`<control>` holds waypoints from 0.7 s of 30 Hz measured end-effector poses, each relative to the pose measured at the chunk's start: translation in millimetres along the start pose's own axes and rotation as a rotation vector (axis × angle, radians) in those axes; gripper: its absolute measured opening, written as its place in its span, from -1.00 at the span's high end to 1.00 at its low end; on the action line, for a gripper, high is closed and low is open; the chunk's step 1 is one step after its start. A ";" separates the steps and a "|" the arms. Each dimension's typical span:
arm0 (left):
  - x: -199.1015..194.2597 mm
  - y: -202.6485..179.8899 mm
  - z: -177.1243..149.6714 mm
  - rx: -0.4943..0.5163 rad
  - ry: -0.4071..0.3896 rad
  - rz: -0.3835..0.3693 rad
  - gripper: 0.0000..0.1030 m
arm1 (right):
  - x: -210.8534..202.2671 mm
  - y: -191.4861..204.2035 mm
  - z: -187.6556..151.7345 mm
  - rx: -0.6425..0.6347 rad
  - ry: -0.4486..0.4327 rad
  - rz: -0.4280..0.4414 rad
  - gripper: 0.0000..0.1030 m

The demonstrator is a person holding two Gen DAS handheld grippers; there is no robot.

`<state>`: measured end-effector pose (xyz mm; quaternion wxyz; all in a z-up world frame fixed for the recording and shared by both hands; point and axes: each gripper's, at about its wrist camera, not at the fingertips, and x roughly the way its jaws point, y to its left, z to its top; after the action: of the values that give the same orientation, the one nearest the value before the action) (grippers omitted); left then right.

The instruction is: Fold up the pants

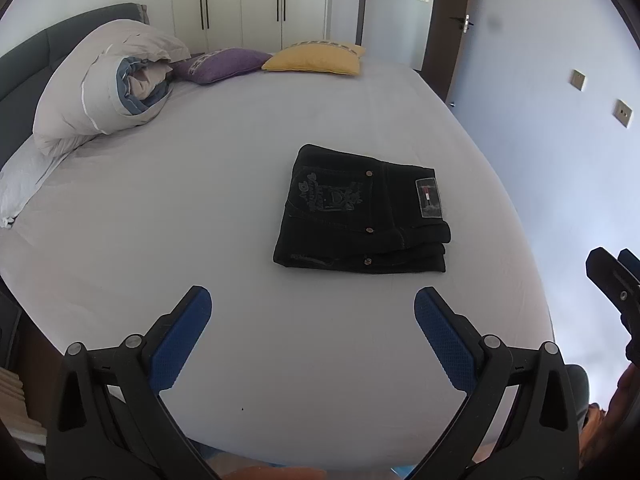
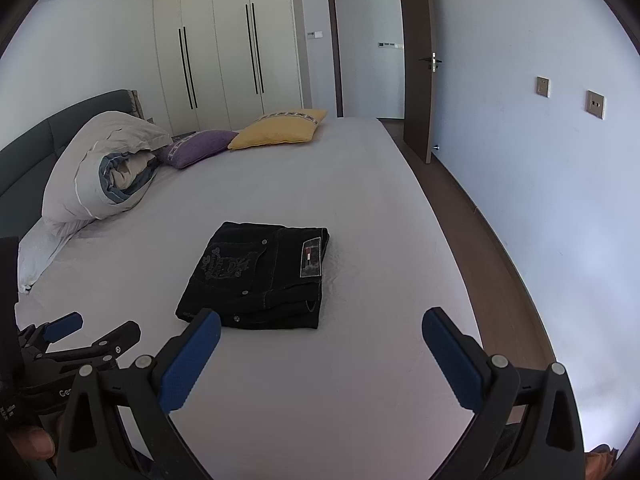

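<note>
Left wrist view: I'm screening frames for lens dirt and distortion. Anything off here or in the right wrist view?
Left wrist view: dark smudge on the wall, bed edge bowed by the fisheye. Right wrist view: no smudge, the same bowing, black corner vignette; the pants are sharp.

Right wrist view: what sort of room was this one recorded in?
A bedroom, almost certainly. A wide bed with a padded headboard fills the view, pillows and a rolled duvet lie on it, and a tall wardrobe lines the far wall. Folded black pants lie on the sheet.
</note>
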<state>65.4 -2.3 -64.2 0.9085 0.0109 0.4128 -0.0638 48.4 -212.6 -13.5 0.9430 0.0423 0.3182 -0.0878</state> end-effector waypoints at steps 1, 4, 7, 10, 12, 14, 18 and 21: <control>0.0 0.1 -0.1 -0.001 0.001 -0.001 -1.00 | 0.7 0.7 -0.4 -0.002 0.001 0.000 -1.00; 0.4 0.7 0.4 -0.002 0.002 -0.004 -1.00 | 1.9 2.8 -1.2 -0.009 0.007 0.004 -1.00; 1.1 1.8 0.7 -0.005 0.004 -0.003 -1.00 | 2.1 3.9 -0.5 -0.013 0.008 0.006 -1.00; 1.8 2.6 0.3 -0.004 0.006 -0.001 -1.00 | 1.5 5.2 -1.1 -0.015 0.009 0.006 -1.00; 1.9 3.3 0.3 -0.004 0.007 -0.001 -1.00 | 1.9 5.8 -1.2 -0.017 0.011 0.008 -1.00; 1.6 3.2 0.3 -0.004 0.005 0.000 -1.00 | 2.5 6.5 -2.0 -0.019 0.013 0.010 -1.00; 1.9 3.3 0.0 -0.002 0.006 0.000 -1.00 | 2.1 7.3 -1.9 -0.021 0.013 0.012 -1.00; 2.1 3.5 -0.3 -0.005 0.007 -0.001 -1.00 | 2.3 8.2 -2.1 -0.022 0.015 0.013 -1.00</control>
<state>67.0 0.9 -66.0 0.9070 0.0089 0.4163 -0.0631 50.6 -204.5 -16.4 0.9415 0.0348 0.3261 -0.0778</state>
